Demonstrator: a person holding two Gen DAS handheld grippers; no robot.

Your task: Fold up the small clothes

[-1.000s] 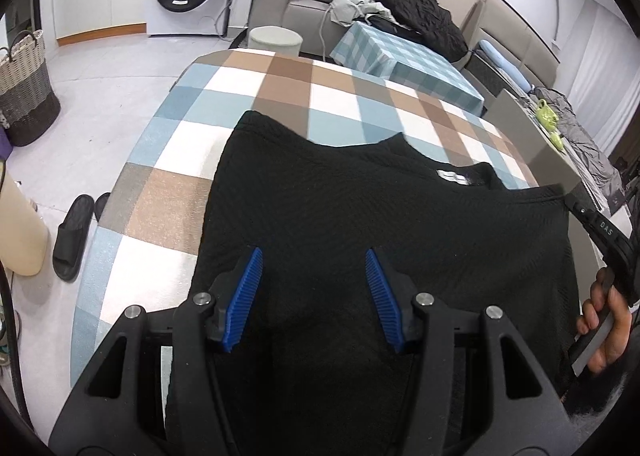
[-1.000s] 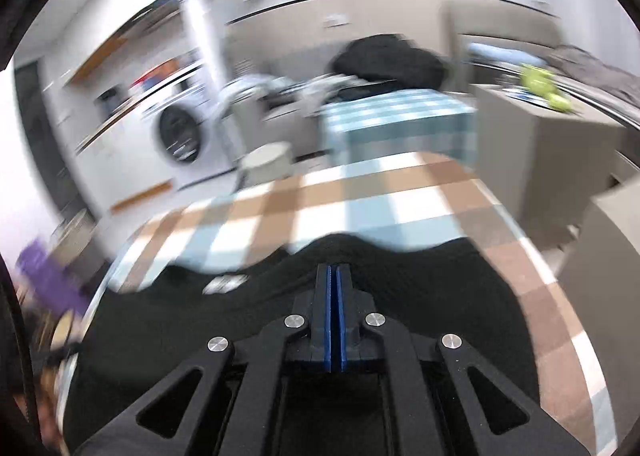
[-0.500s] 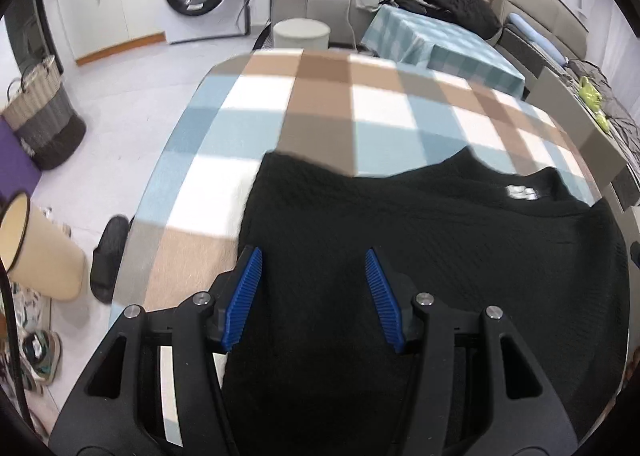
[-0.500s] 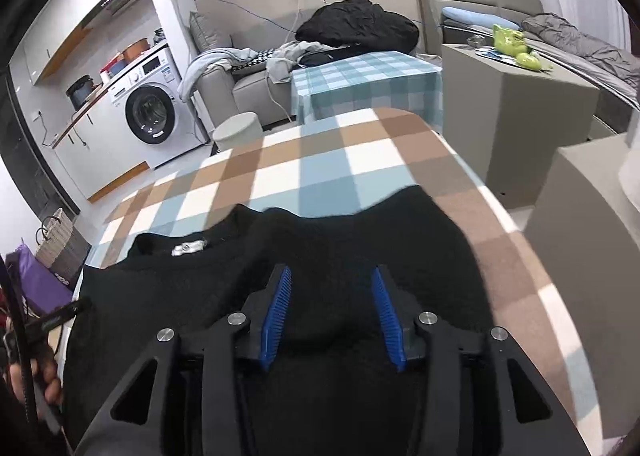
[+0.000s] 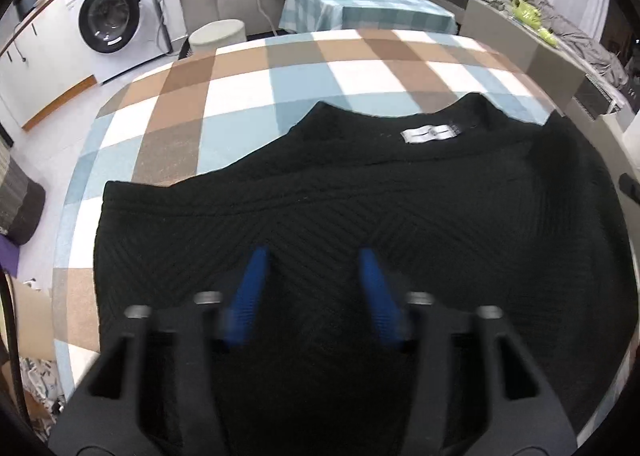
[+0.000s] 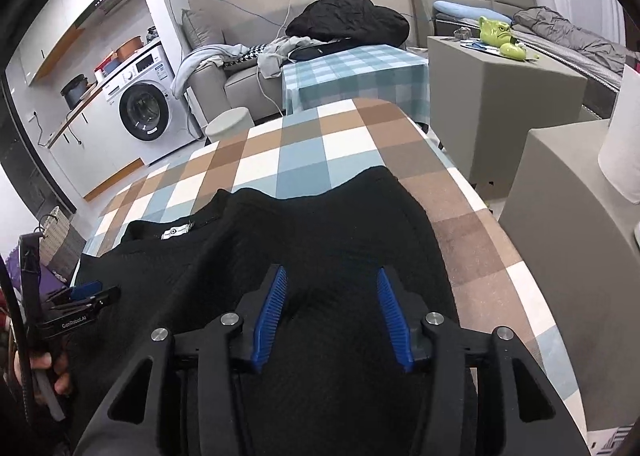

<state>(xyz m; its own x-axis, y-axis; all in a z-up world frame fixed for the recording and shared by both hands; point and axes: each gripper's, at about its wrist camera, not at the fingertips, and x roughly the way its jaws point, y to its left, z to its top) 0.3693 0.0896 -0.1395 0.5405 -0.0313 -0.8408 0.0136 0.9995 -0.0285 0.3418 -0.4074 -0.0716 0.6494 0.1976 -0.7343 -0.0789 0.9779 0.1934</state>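
Note:
A black knit top (image 5: 400,196) lies flat on the checked table (image 5: 240,88), its white neck label (image 5: 430,133) facing up at the far edge. My left gripper (image 5: 312,256) is over the top's near left part; its blue pads are blurred and apart, the jaws closing with fabric beneath and between them. In the right wrist view the top (image 6: 320,224) spreads under my right gripper (image 6: 330,272), whose jaws are opening with nothing pinched. The left gripper (image 6: 86,296) shows at the garment's left edge, held by a hand (image 6: 48,368).
A washing machine (image 5: 110,20) and a round stool (image 5: 218,34) stand beyond the table. A second table with a teal check cloth (image 5: 360,4) is behind. Grey cabinets (image 6: 500,96) stand close to the table's right side. A woven basket (image 5: 20,208) sits on the floor at left.
The right gripper went from shut to open over the top. The left gripper slid across the top, so the neck label now sits nearer the view's middle, and its pads have blurred.

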